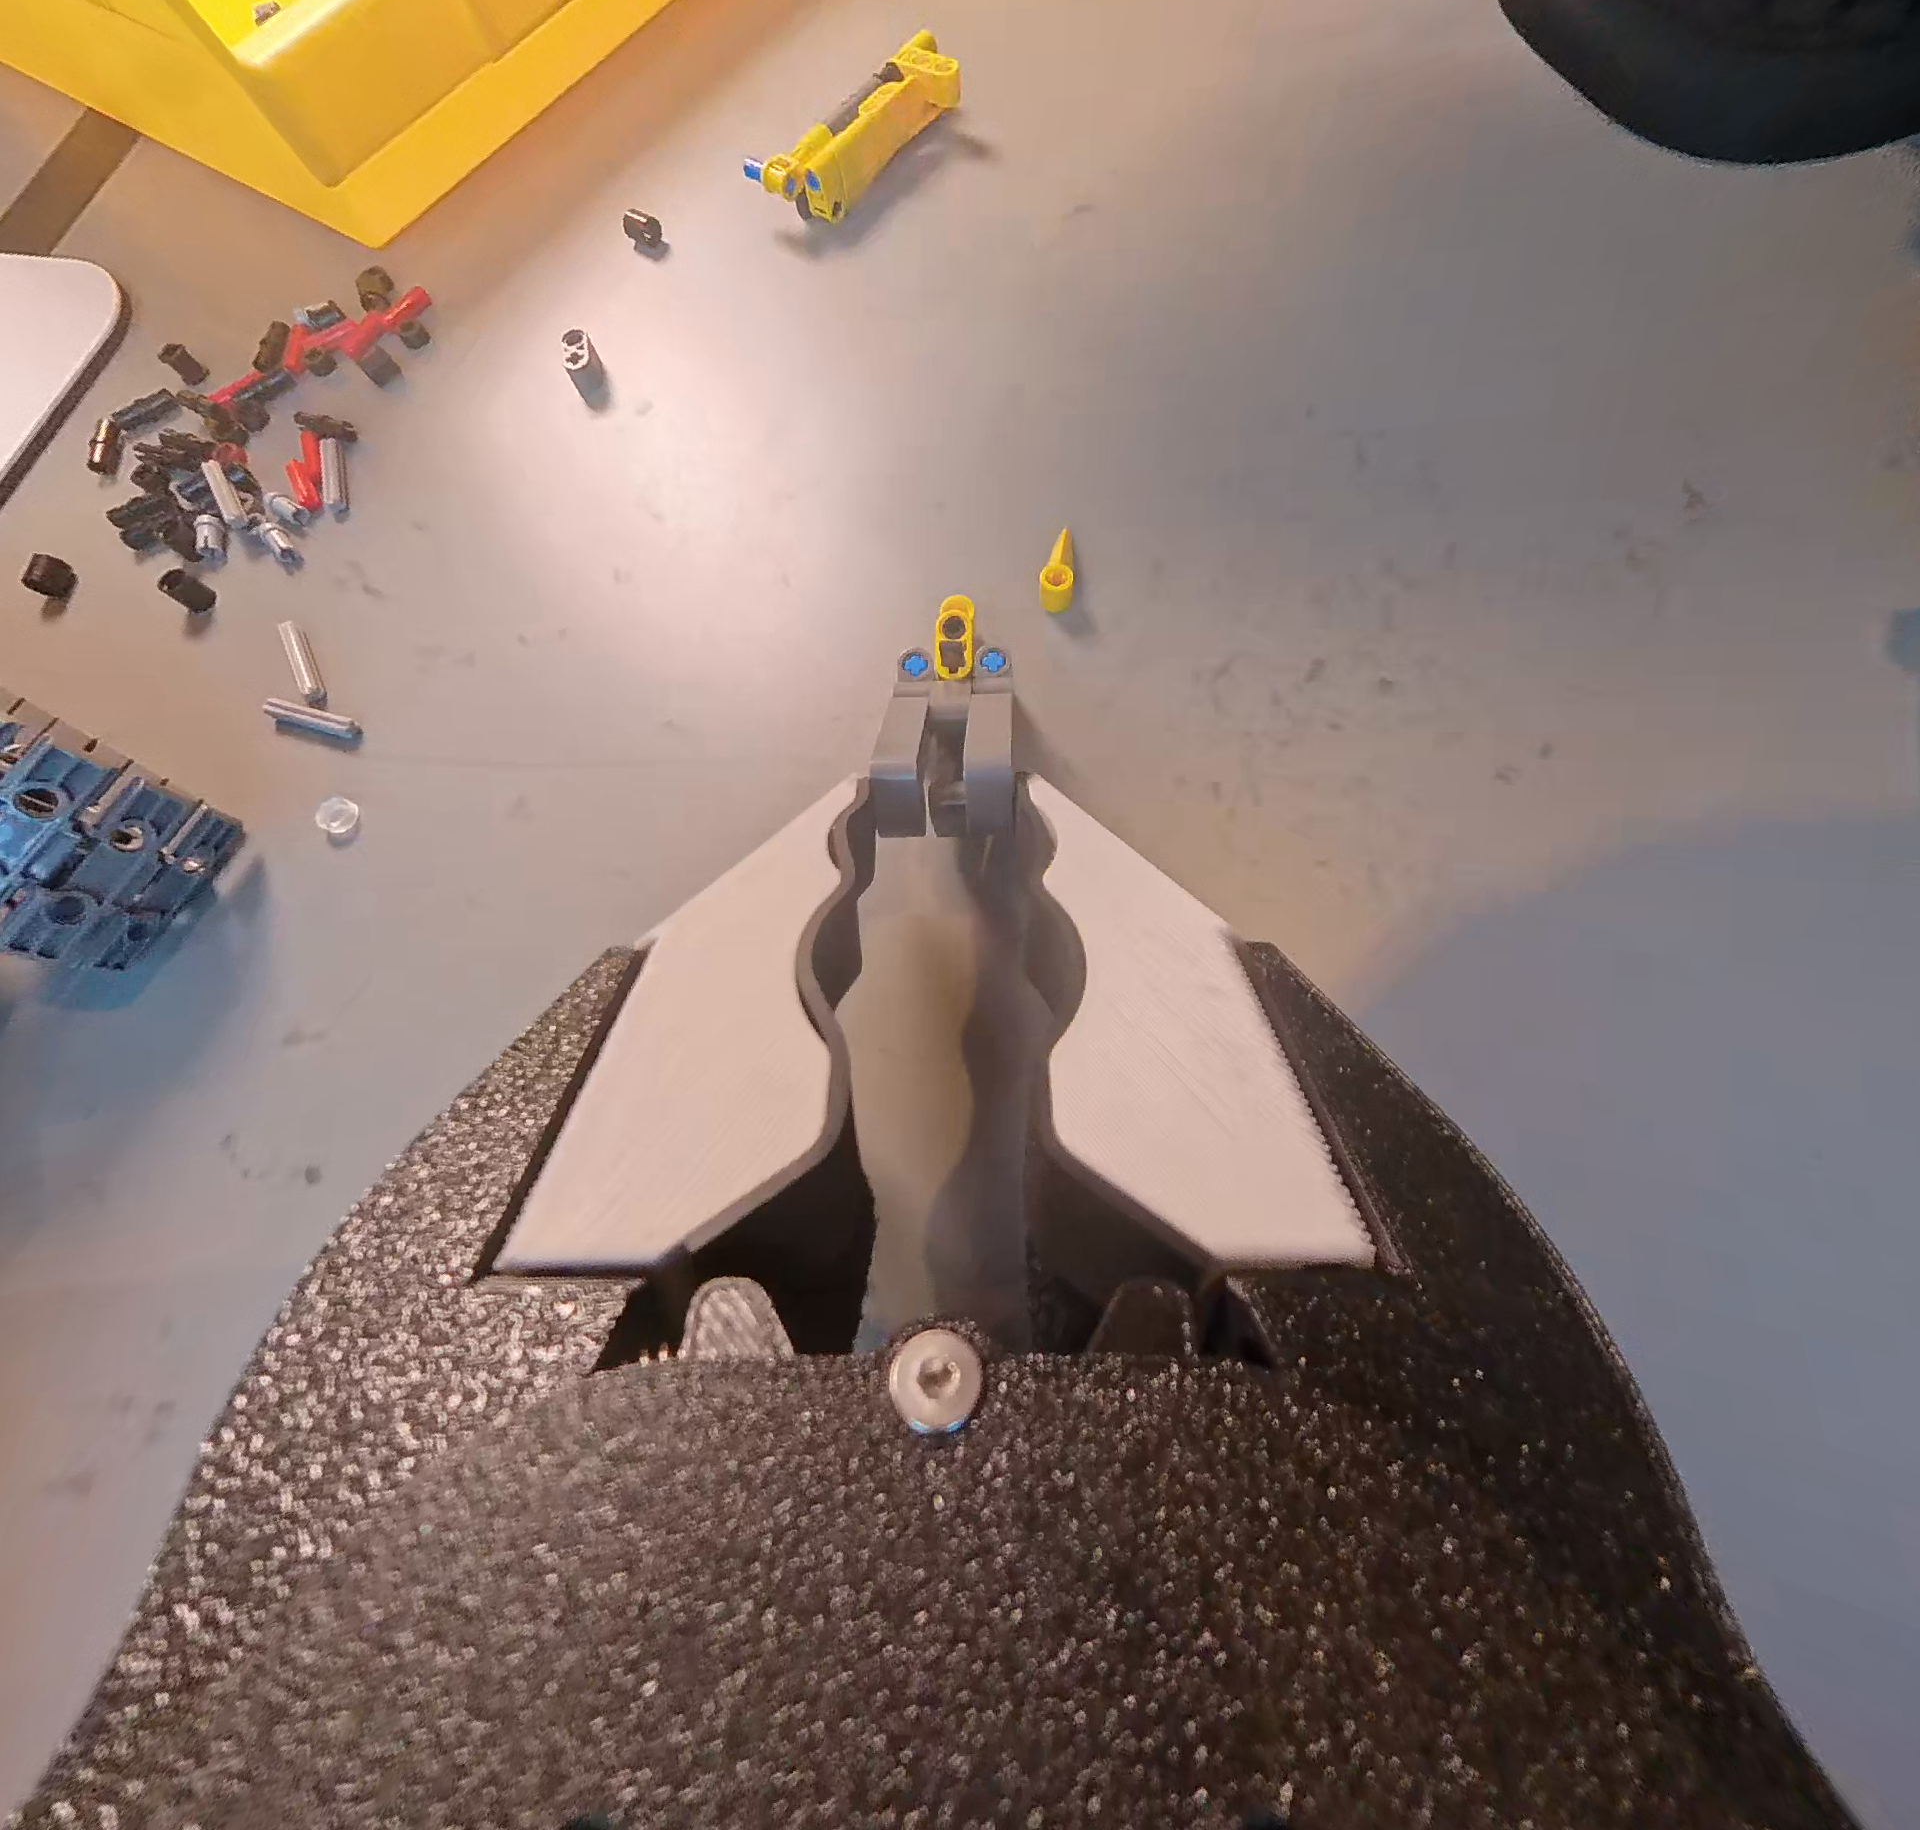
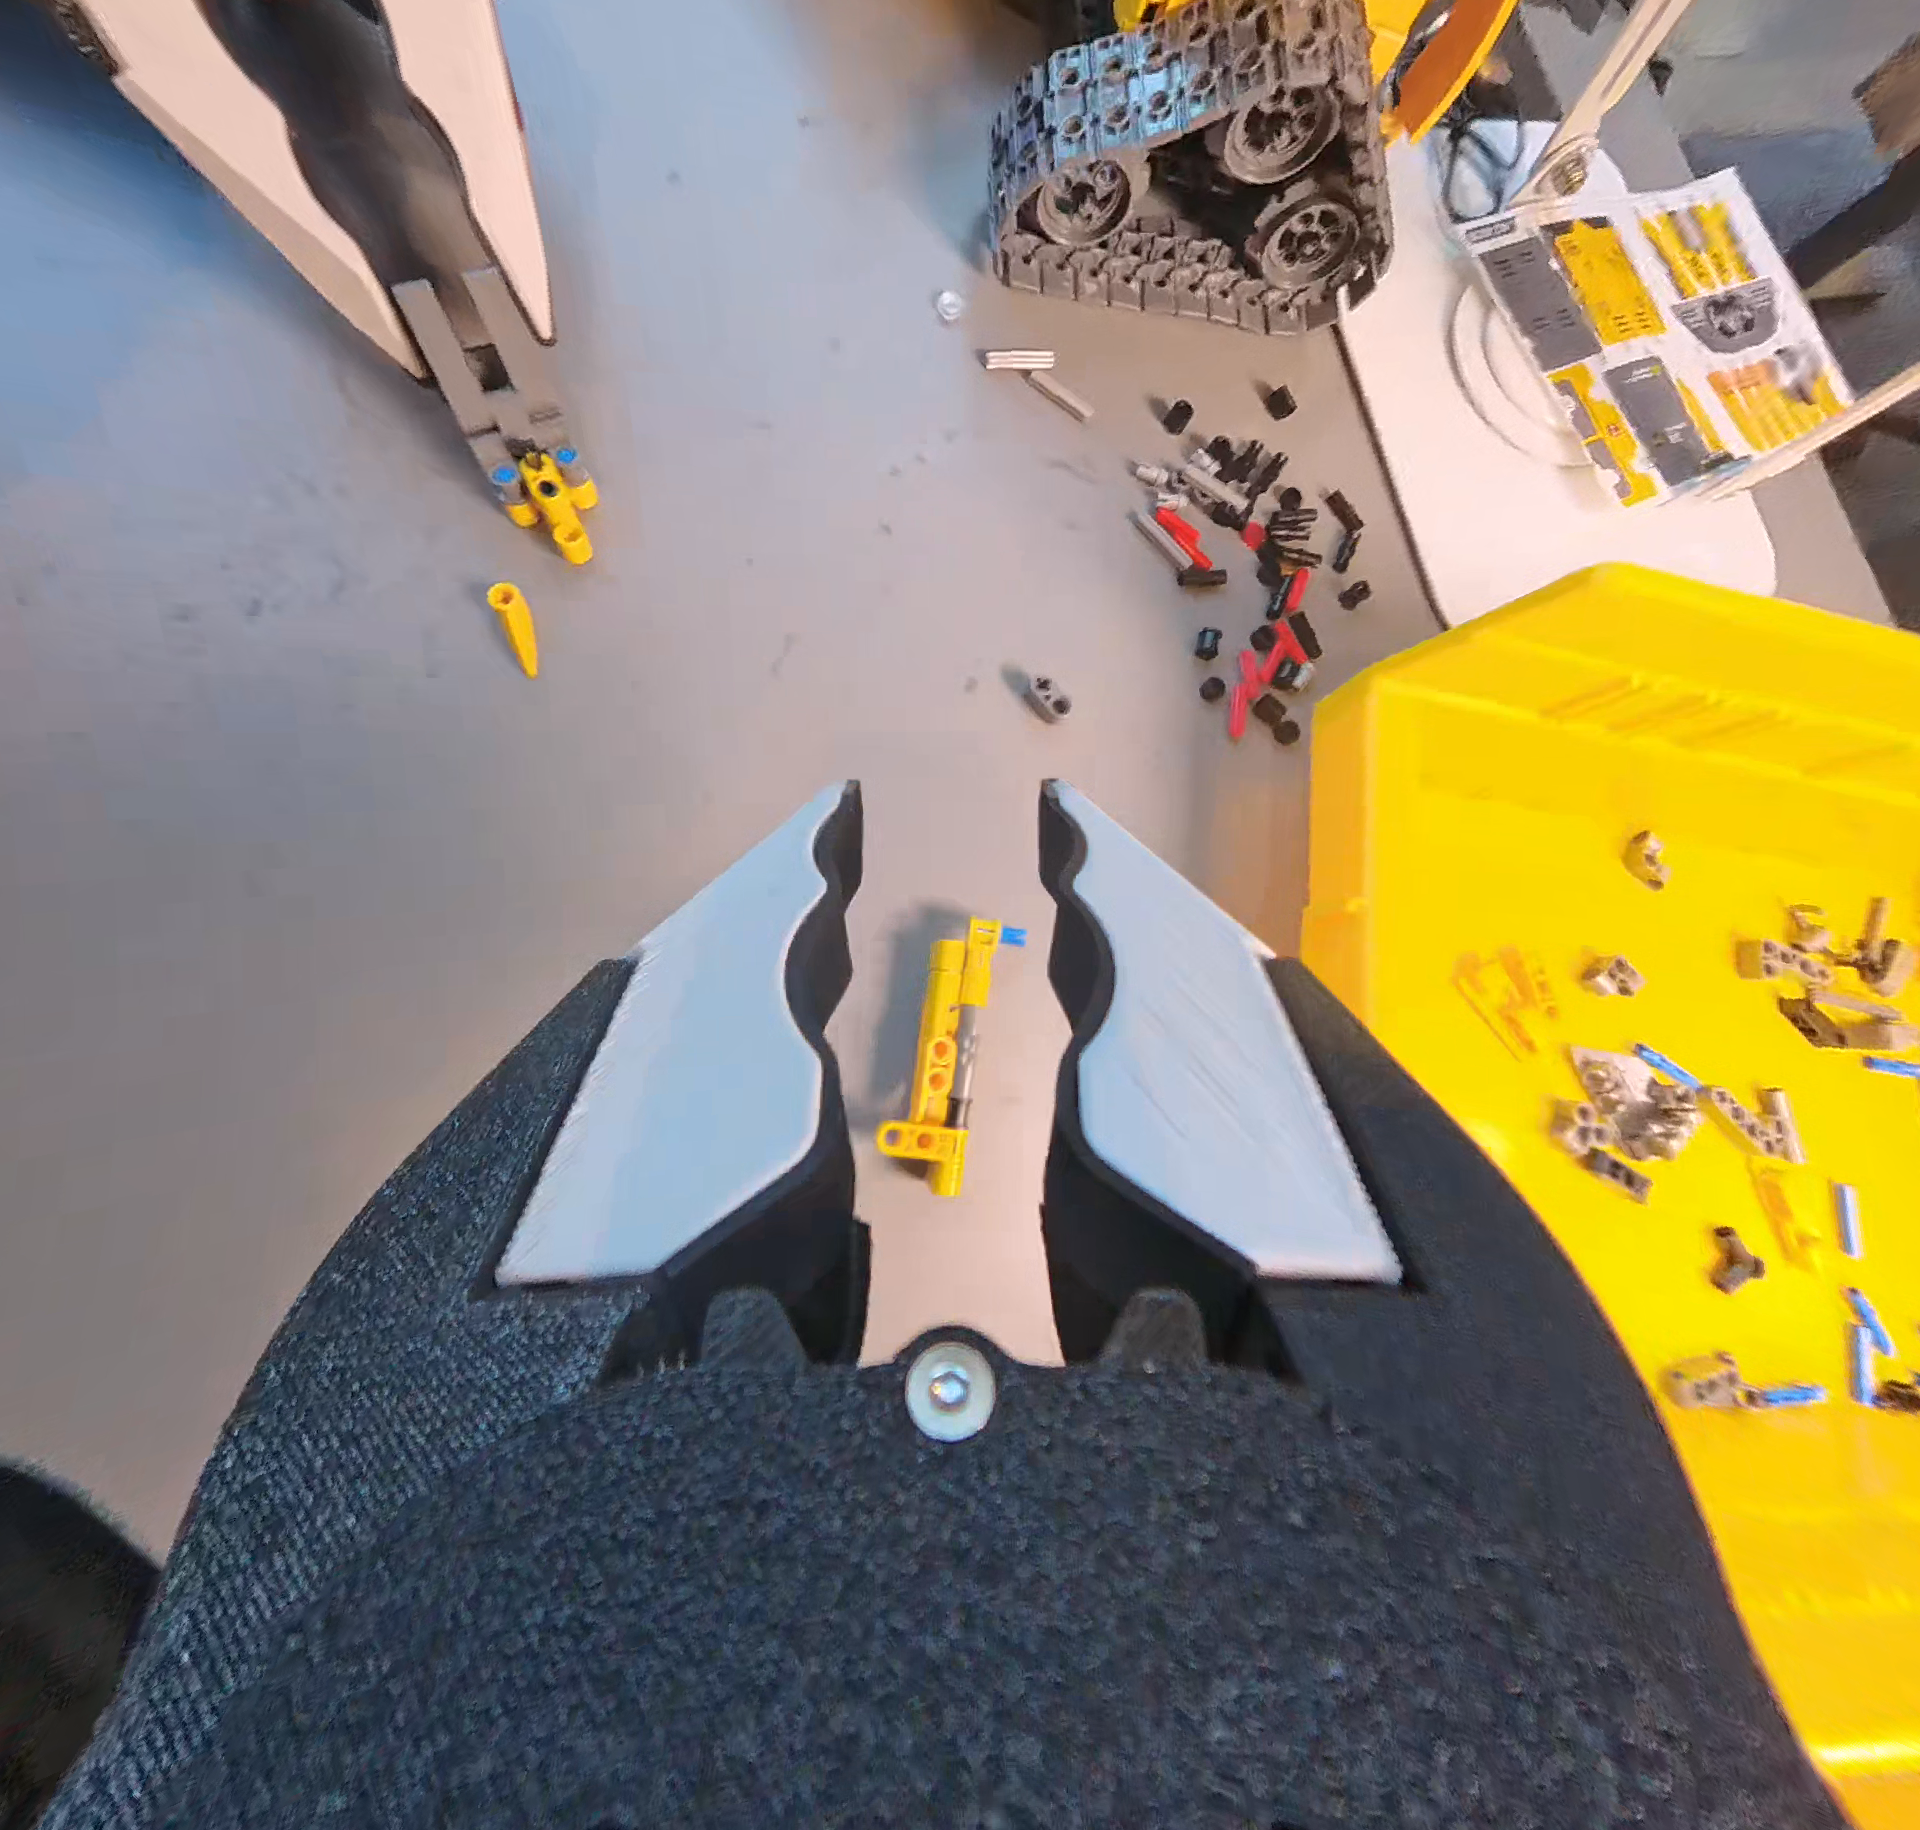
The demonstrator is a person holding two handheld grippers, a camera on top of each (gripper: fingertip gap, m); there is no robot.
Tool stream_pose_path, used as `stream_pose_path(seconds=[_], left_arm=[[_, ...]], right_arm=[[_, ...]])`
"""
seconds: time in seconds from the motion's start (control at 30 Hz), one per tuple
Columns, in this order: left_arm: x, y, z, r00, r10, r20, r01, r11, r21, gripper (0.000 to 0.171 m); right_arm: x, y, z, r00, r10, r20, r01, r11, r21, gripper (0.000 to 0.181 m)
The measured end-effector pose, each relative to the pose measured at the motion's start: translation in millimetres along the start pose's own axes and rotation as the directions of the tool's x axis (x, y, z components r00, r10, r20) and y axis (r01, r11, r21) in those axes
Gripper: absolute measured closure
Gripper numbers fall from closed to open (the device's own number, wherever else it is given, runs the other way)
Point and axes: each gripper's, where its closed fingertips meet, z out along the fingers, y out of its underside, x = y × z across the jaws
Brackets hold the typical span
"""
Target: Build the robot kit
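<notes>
Left gripper (image 1: 943, 804): fingers (image 1: 727, 1032) closing narrow, clamping grey beam assembly (image 1: 951, 731), yellow-tipped end projecting beyond fingertips over bench (image 1: 1351, 533).
Right gripper (image 2: 951, 804): fingers (image 2: 707, 1053) standing wide, gripping nothing; yellow beam assembly (image 2: 951, 1053) lying on bench between them, untouched.
Yellow cone (image 1: 1057, 575) lying just beside grey assembly.

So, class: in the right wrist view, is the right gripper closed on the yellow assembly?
No: the right gripper is open, and the yellow assembly lies on the table between its fingers, untouched.
</notes>
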Motion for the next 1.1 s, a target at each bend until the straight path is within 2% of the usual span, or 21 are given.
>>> stream_pose_path(seconds=[0.23,0.37,0.47,0.63,0.73,0.9,1.1], left_arm=[[-1,-2,1,1.000,-0.007,0.011,0.007,1.000,0.010,0.147],[-2,-1,1,1.000,-0.006,0.018,0.006,1.000,0.007,0.147],[-3,0,1,1.000,-0.003,0.021,0.003,1.000,0.001,0.147],[-3,1,2,1.000,-0.003,0.023,0.003,1.000,-0.007,0.147],[-3,2,2,1.000,0.000,0.024,0.001,1.000,-0.011,0.147],[-4,4,2,1.000,-0.003,0.027,0.004,1.000,-0.019,0.146],[-4,5,3,1.000,-0.002,0.029,0.003,1.000,-0.029,0.146]], right_arm=[[-53,24,21,0.982,-0.044,0.183,0.056,0.996,-0.062,0.148],[-60,27,29,0.975,-0.051,0.218,0.070,0.994,-0.083,0.148],[-47,32,27,0.987,-0.029,0.161,0.046,0.994,-0.103,0.147],[6,52,16,0.996,0.031,-0.087,-0.046,0.982,-0.182,0.130],[15,76,18,0.987,0.103,-0.121,-0.132,0.956,-0.263,0.124],[2,84,26,0.992,0.118,-0.047,-0.126,0.950,-0.287,0.165],[-26,62,35,0.995,0.064,0.075,-0.047,0.976,-0.214,0.166]])
